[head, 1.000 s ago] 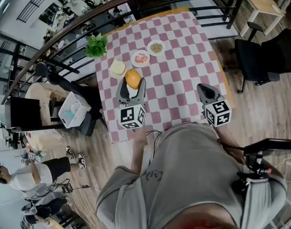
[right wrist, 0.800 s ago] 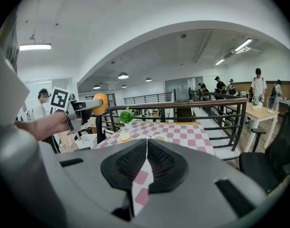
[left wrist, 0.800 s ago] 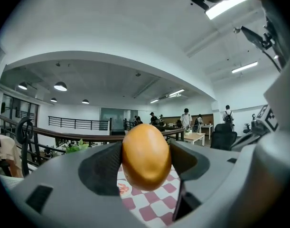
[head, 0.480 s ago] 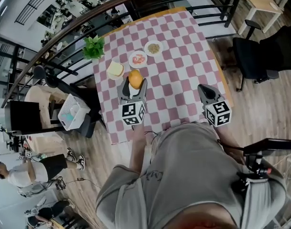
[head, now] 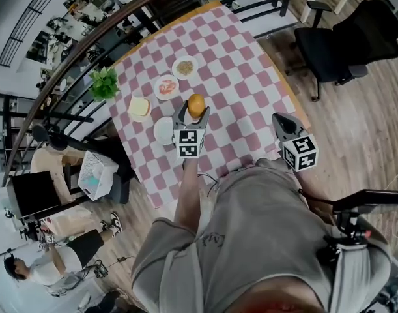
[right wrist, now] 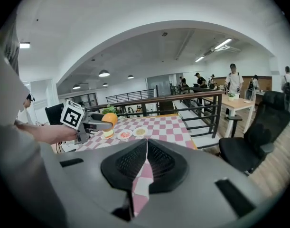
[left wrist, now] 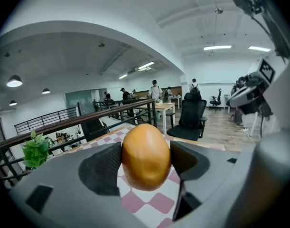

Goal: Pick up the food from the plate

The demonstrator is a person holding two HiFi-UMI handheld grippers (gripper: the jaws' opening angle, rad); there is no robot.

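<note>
An orange, egg-shaped bun (head: 196, 104) is clamped between the jaws of my left gripper (head: 193, 111), held in the air over the pink-and-white checked table (head: 244, 83). In the left gripper view the bun (left wrist: 145, 156) fills the gap, with both pads pressing its sides. A bare white plate (head: 164, 130) lies just left of that gripper. My right gripper (head: 281, 121) hangs at the table's near right edge, its jaws shut on nothing (right wrist: 145, 163). From there I also see the left gripper (right wrist: 101, 123) carrying the bun (right wrist: 109, 118).
Three more plates sit further back: one with a slice of bread (head: 139, 106), one with red food (head: 167, 87), one with grains (head: 185, 66). A potted plant (head: 104, 83) stands at the table's left corner by a railing. A black office chair (head: 342, 41) stands to the right.
My left gripper has carried the bun off the white plate toward the right, leaving that plate bare beside it. The right gripper has stayed where it was.
</note>
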